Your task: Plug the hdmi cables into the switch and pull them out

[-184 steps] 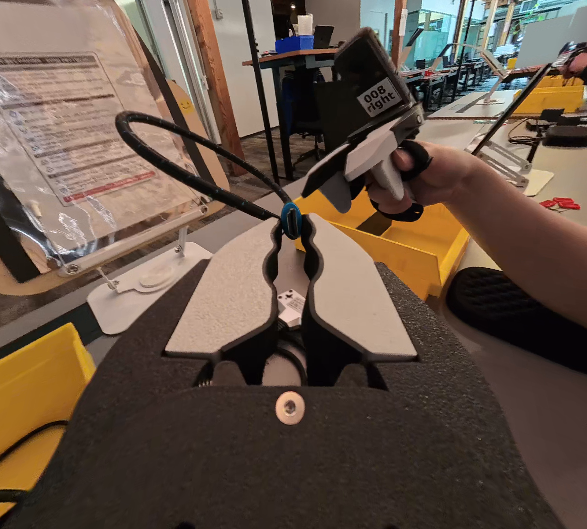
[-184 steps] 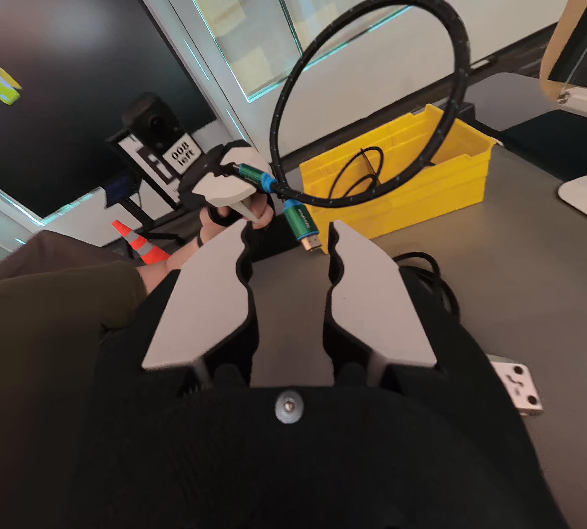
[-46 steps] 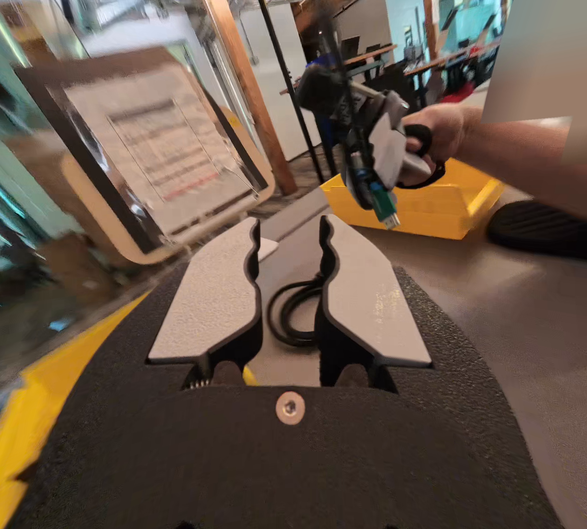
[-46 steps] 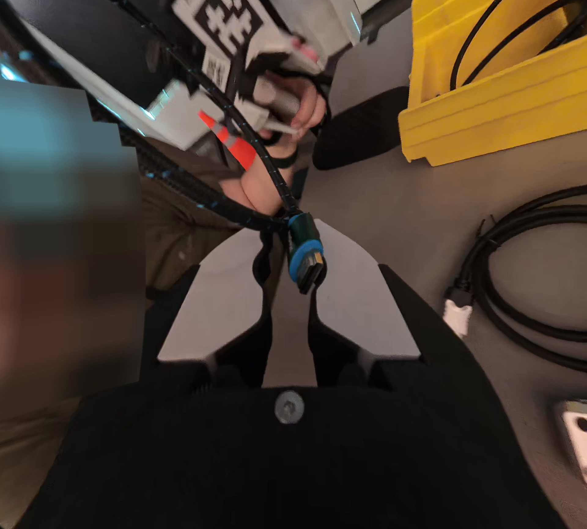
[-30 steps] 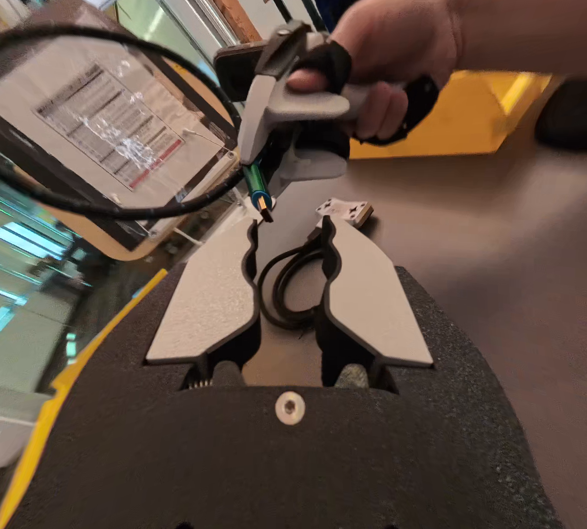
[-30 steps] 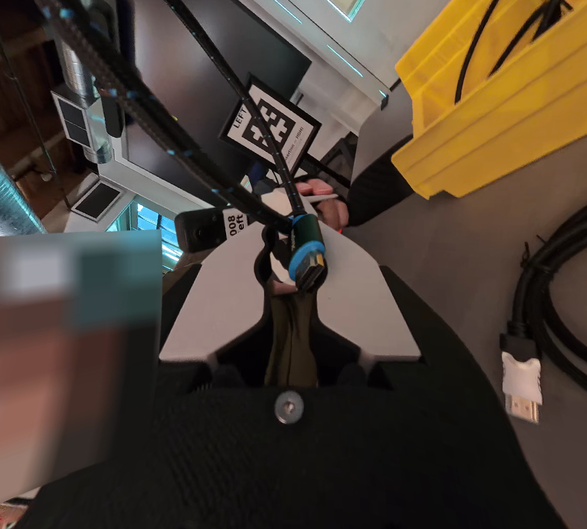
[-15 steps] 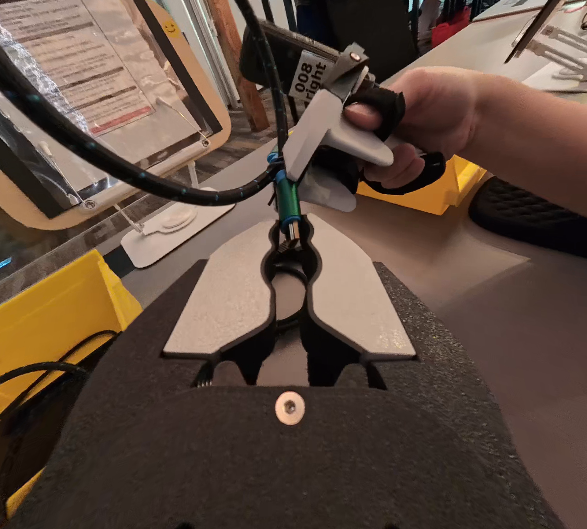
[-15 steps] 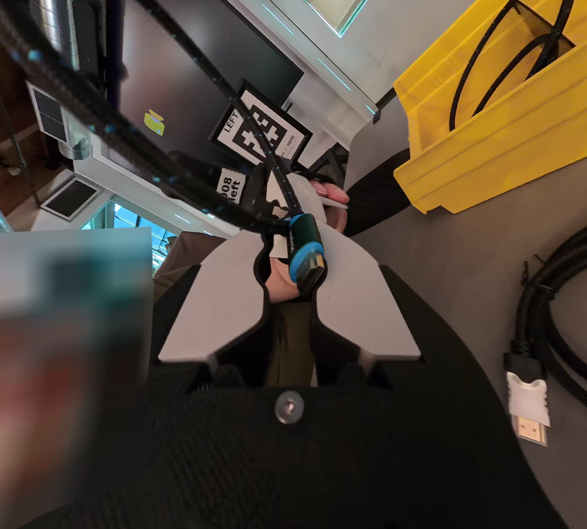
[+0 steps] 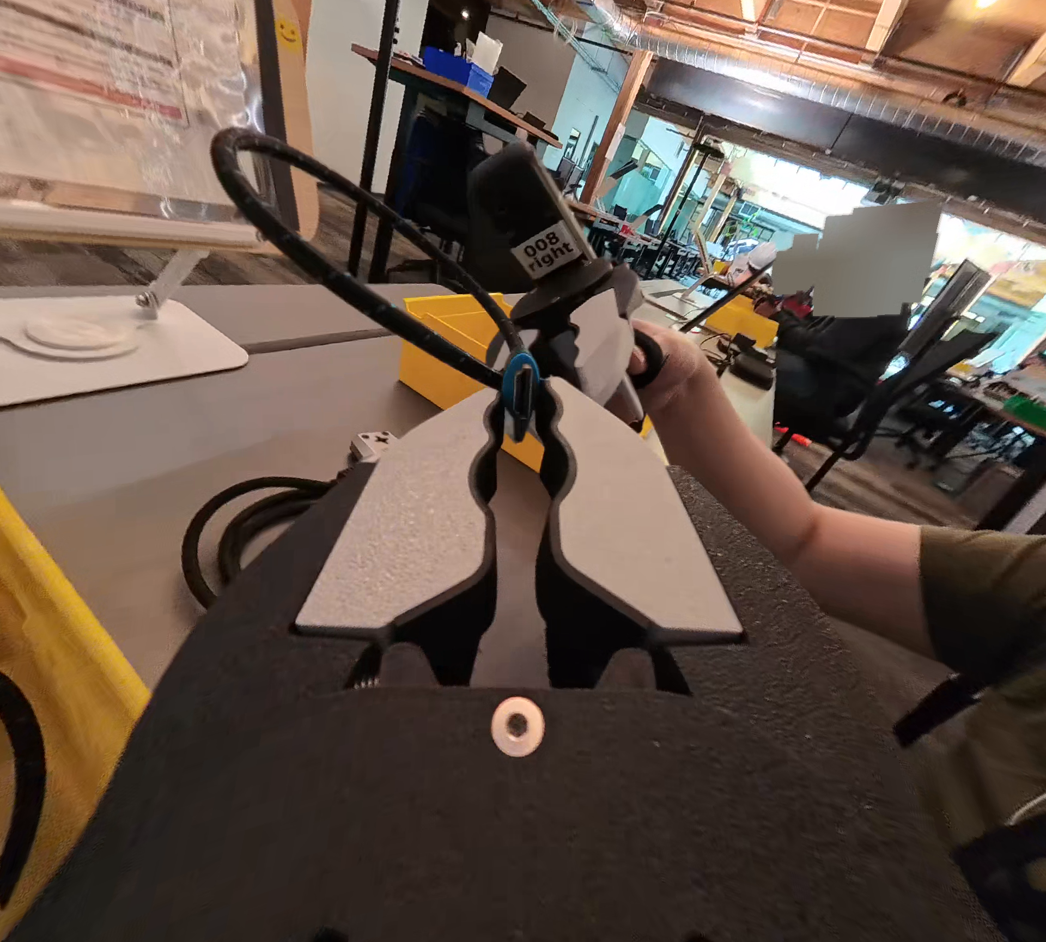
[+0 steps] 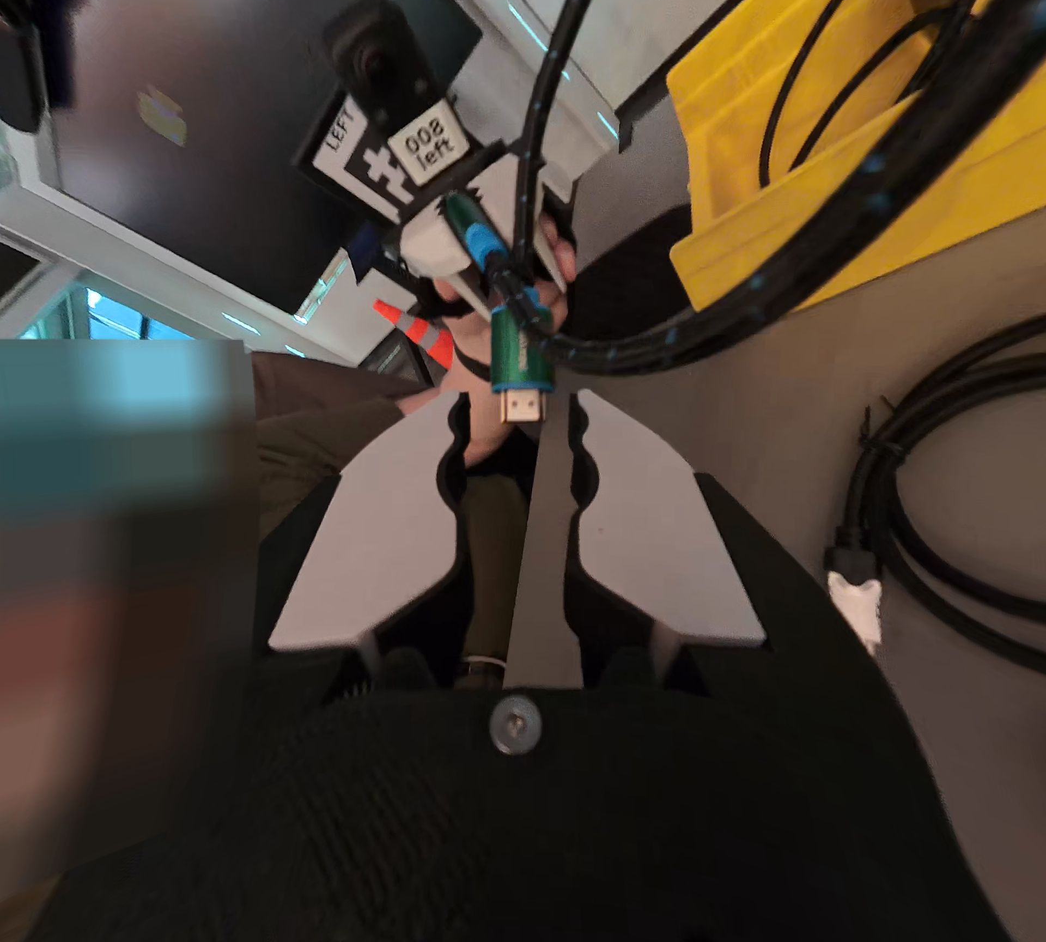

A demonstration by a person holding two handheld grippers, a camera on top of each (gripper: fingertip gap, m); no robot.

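Note:
A black braided HDMI cable [image 9: 317, 247] has a green-and-blue plug at each end. My left gripper [image 9: 522, 400] is shut on one plug [image 9: 521, 391], held above the grey table [image 9: 170, 439]. In the right wrist view that gripper [image 10: 453, 230] is farther off with the plug [image 10: 472, 230] in it. My right gripper [image 10: 521, 397] is open. The cable's other plug [image 10: 518, 360] hangs just ahead of its tips, gold connector toward the camera, touching neither finger. The right gripper [image 9: 560, 349] also shows in the left wrist view, in a hand. No switch is in view.
A coiled black cable [image 10: 883, 490] with a white plug [image 10: 857, 609] lies on the table, also seen in the left wrist view [image 9: 238, 524]. Yellow bins stand behind [image 9: 447, 349] and at the near left [image 9: 56, 660]. A white stand base [image 9: 113, 343] sits at the far left. About 5 cm separates my left fingertips from my right.
My right gripper has opened and let go of the plug it held. My left gripper has closed on a plug at the meeting point and its view has swung upward.

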